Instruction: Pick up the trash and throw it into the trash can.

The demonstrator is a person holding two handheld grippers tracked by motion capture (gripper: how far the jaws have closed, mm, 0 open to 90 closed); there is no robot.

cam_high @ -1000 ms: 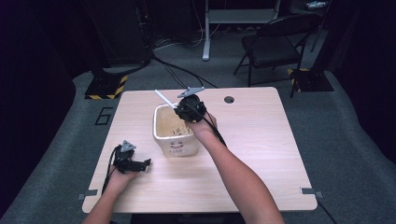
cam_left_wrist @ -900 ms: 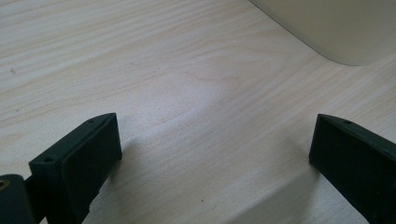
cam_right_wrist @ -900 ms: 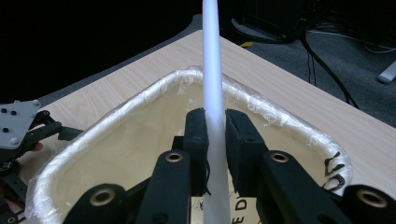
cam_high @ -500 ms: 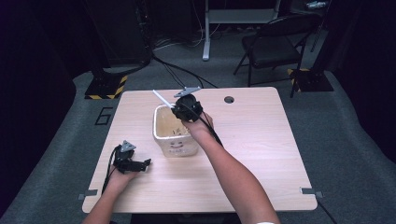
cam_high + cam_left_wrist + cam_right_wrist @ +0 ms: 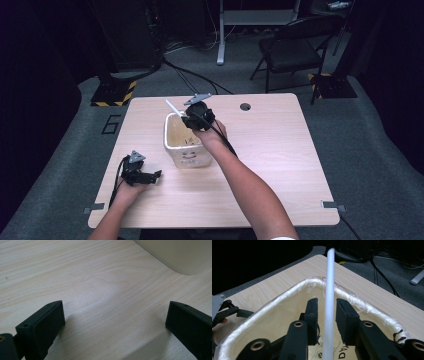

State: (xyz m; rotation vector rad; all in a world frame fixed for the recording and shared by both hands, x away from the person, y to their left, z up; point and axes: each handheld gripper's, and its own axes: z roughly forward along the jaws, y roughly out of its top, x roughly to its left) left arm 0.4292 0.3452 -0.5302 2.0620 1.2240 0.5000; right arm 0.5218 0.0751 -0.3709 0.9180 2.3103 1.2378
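Observation:
A white tub (image 5: pixel 186 156) with a clear liner stands on the wooden table (image 5: pixel 280 150), left of its middle. Over the tub's far rim, my right gripper (image 5: pixel 186 118) is shut on a thin white straw (image 5: pixel 171 106) that points up and to the far left. In the right gripper view the straw (image 5: pixel 329 290) runs lengthwise between the two black jaws of my right gripper (image 5: pixel 327 305), above the tub's lined rim (image 5: pixel 287 296). My left gripper (image 5: pixel 155 175) rests open on the table near the front left. Between its jaws my left gripper (image 5: pixel 115 322) has only bare wood. The tub's corner (image 5: pixel 175 255) is just ahead.
A round cable hole (image 5: pixel 245 106) lies near the table's far edge. A folding chair (image 5: pixel 295 50) and a desk leg (image 5: pixel 220 35) stand on the grey floor beyond. Cables (image 5: pixel 185 75) run over the floor behind the table.
My right gripper and the straw have shifted slightly left over the tub. The left gripper has not moved.

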